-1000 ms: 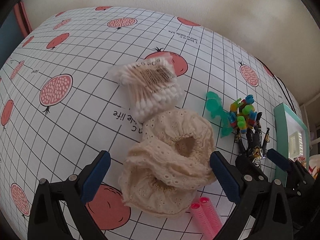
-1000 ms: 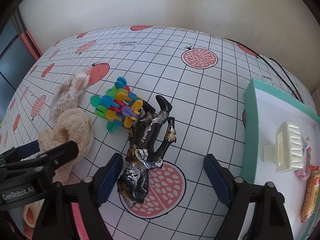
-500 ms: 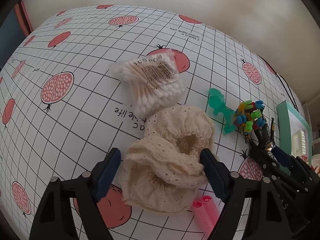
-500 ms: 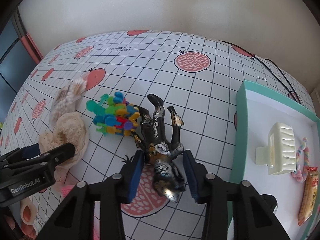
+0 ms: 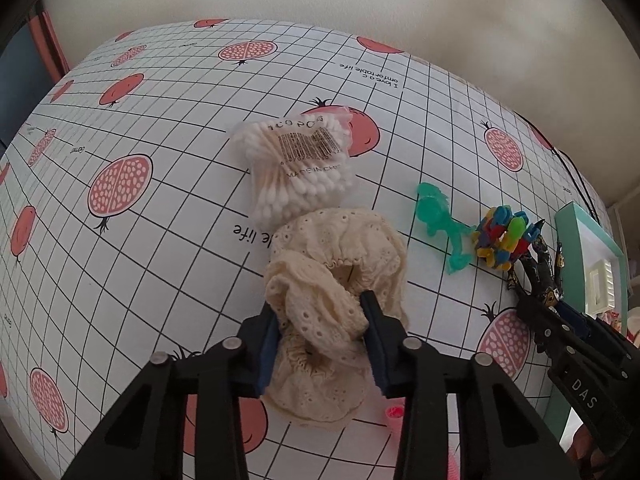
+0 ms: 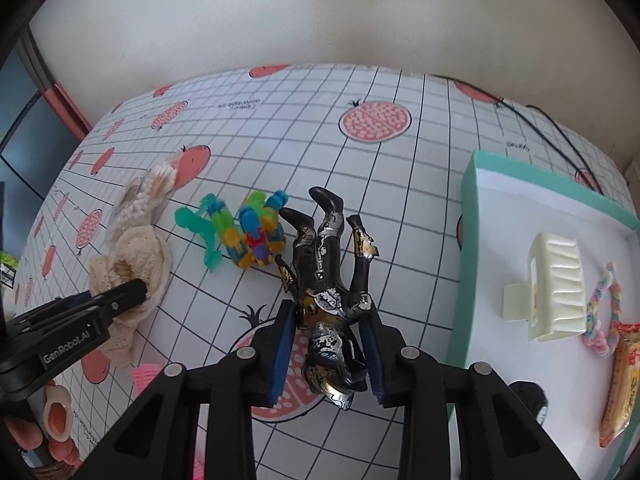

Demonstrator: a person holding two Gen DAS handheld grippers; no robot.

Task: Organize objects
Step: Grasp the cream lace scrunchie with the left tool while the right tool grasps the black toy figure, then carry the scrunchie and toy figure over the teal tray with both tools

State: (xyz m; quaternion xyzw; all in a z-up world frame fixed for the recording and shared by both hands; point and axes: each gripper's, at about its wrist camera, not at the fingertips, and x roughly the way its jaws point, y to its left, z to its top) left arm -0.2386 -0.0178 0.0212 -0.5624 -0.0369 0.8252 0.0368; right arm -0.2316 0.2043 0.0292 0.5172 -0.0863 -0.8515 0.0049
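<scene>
Two-handed pick during sorting. The teal tray (image 6: 472, 240), the largest item and the landmark used here, lay at the table's right edge on the pomegranate-print cloth (image 5: 160, 240) and held a cream hair claw (image 6: 554, 284), a pastel twisted cord (image 6: 600, 304) and a snack packet (image 6: 622, 384). Well to the tray's left, the left gripper (image 5: 320, 340) was clamped on the near fold of the cream lace scrunchie (image 5: 340, 280), which lay on the cloth touching the bag of cotton swabs (image 5: 300, 168) on its far side. Just left of the tray, the right gripper (image 6: 330, 354) was closed on the torso of the black-and-gold action figure (image 6: 328, 288), whose boots pointed away from the camera and lay near the multicoloured block toy (image 6: 256, 236) and the green plastic piece (image 6: 200, 228). Likely risks: the soft lace could pull free because only one fold was pinched, or could drag the swab bag or the pink curler (image 5: 394, 412) beside it; the figure's glossy, uneven body could twist between the pads, and its limbs could sweep the block toy or catch the tray wall on the way in. Compared with one second earlier, both pairs of tongs, then spread wide on either side of their targets, had closed onto them; the figure had turned to lie more in line with the fingers, and the block toy had shifted slightly.
</scene>
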